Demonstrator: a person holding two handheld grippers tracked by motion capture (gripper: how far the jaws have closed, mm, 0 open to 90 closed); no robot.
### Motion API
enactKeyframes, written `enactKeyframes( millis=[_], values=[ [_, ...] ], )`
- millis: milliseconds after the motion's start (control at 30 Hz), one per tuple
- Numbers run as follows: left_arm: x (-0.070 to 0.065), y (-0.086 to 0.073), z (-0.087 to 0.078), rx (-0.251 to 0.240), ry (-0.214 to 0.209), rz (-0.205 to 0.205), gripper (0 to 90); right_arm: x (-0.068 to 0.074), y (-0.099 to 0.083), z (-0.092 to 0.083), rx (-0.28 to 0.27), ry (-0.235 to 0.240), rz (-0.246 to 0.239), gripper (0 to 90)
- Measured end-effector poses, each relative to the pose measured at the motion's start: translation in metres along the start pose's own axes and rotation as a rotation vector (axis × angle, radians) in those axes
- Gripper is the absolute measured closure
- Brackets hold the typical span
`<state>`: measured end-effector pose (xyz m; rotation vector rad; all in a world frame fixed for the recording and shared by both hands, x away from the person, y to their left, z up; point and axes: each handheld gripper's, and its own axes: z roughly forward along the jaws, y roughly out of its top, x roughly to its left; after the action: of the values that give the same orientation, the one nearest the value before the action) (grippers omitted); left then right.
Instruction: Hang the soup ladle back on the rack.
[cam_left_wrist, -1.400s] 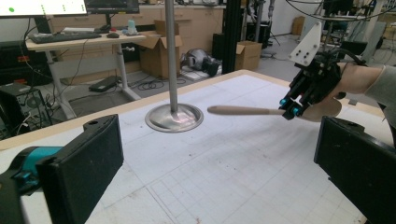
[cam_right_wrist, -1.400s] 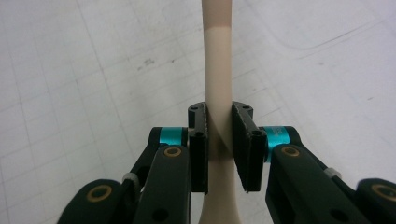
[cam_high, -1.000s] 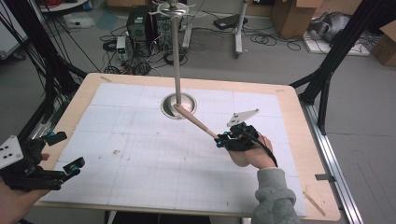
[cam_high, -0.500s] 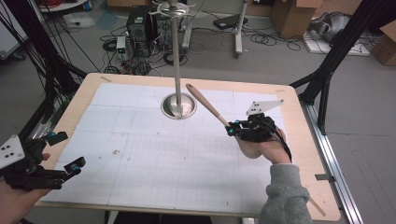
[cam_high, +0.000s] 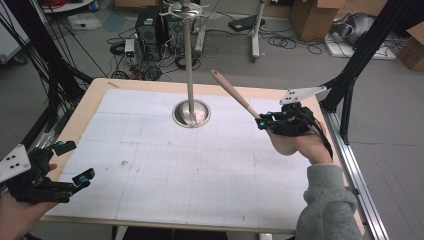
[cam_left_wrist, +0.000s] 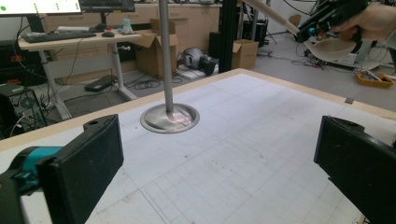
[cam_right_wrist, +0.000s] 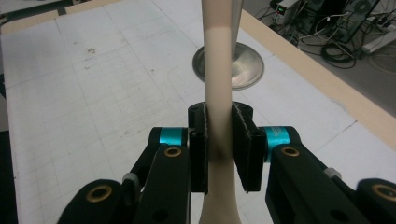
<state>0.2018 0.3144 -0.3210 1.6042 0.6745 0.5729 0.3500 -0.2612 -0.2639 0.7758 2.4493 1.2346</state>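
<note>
The right gripper (cam_high: 261, 121) has its jaws clenched on a spatula (cam_high: 235, 95), a pale, smooth utensil with a slim round handle that darkens to a wood-brown tip. In the right gripper view the black, flat-faced pads (cam_right_wrist: 245, 147) press on the cream shaft (cam_right_wrist: 218, 84) from both sides, with anodised teal collars and brass-coloured rivets on the matte black linkage behind them. In the left gripper view the spatula's wide, thin, cup-like blade (cam_left_wrist: 329, 48) hangs below the hand.

The spatula is held in the air to the right of the metal stand (cam_high: 190, 65), its handle slanting up and back toward the stand's pole without touching it. The stand is a polished steel rod rising upright from a shallow, round, dished base (cam_high: 191, 113) with a mirror sheen, topped by curved hooks.

The left gripper (cam_high: 70, 162) rests well to the left of the stand, near the front left corner, jaws released and wide apart with nothing between them; its pads (cam_left_wrist: 95, 158) are thick black rubbery blocks.

The surface (cam_high: 165, 185) is a pale wooden board covered by a white mat printed with a fine grid, lightly scuffed and speckled. Beyond the stand lie a grey floor, tangled cables, a computer tower (cam_high: 147, 25), cardboard boxes (cam_high: 312, 17) and black frame struts.
</note>
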Motion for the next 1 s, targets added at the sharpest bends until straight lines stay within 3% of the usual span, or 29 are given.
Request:
enactKeyframes(
  millis=[633,1000],
  values=[
    [0.002,0.000,-0.005,-0.010,0.006,-0.007,1.8,-0.007,0.056,-0.012,-0.067,-0.062,-0.001,77.6],
    [0.003,0.000,-0.009,-0.015,0.012,-0.012,1.8,-0.011,0.078,-0.012,-0.118,-0.080,0.014,77.6]
  ],
)
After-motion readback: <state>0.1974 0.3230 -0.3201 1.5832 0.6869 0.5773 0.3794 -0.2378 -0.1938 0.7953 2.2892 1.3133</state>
